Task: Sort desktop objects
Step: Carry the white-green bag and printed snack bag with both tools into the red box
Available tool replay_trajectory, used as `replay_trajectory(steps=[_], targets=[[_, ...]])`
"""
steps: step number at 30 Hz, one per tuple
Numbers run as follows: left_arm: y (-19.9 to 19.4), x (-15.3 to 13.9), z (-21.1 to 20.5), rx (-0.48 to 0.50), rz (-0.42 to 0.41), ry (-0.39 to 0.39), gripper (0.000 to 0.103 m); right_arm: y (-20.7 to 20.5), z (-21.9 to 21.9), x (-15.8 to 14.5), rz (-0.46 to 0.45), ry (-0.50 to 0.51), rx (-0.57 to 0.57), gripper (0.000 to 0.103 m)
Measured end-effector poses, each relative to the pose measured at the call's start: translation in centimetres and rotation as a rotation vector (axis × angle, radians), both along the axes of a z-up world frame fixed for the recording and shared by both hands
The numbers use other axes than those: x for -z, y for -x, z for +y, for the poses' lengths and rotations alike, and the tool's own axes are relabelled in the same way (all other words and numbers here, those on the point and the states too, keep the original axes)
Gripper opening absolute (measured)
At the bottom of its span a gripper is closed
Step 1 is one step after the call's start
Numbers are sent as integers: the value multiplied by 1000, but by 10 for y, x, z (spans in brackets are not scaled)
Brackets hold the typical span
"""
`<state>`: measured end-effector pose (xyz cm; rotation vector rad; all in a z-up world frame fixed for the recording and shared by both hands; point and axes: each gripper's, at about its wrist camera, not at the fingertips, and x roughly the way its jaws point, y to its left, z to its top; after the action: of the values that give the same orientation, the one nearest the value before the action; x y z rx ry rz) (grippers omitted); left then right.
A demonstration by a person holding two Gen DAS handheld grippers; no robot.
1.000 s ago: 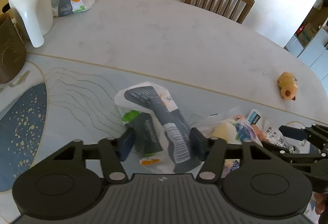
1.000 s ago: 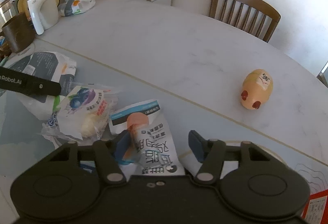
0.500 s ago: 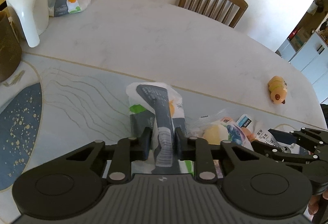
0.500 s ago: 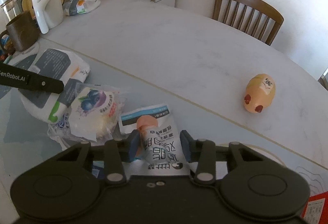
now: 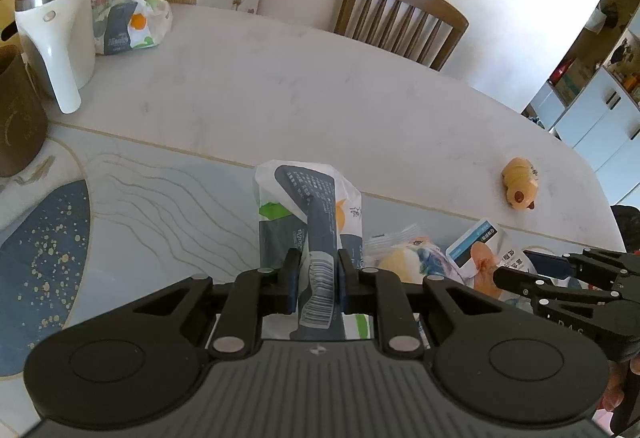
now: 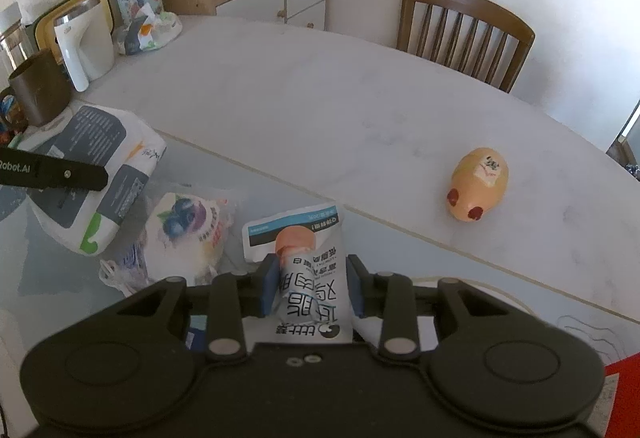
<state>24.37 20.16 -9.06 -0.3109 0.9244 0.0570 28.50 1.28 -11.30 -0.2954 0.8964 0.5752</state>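
The left gripper (image 5: 319,284) is clenched on the barcode fold of a white and dark blue tissue pack (image 5: 308,213), which stands on end on the glass-topped part of the surface (image 5: 160,197), pinched at its near end. The right gripper (image 6: 312,288) is clamped on a white snack packet (image 6: 308,258) printed with large dark characters; the packet bulges and creases between the pads, its far end still near the surface. A clear bag with a blueberry label (image 6: 188,230) lies between the two packs, touching or nearly touching both.

To do this step well, each pack should probably be lifted straight up before it is carried sideways, so that neither drags the blueberry bag along. Both wrappers are soft film and likely to slip or tear under a hard squeeze, so a steady hold near the middle seems wiser than a tighter pinch. A matching tissue pack (image 5: 132,25) beside the white kettle (image 5: 56,37) at the far left looks a likely destination for the left one. The peach hamster toy (image 6: 478,183) sits well apart on the marble and is not involved.

A second ago both grippers stood spread wide around their packs; half a second ago they had mostly narrowed; now both are fully closed on them, and the tissue pack has been raised from lying tilted to nearly upright.
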Motion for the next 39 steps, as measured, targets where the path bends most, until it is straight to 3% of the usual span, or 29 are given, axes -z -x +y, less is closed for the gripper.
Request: replay_trajectory(steps=[19, 39], targets=[[15, -27, -27, 66, -50, 0, 17, 19, -37, -24, -28, -40, 71, 34], [32, -54, -115, 236, -79, 8, 17, 53, -110, -62, -58, -87, 153, 34]])
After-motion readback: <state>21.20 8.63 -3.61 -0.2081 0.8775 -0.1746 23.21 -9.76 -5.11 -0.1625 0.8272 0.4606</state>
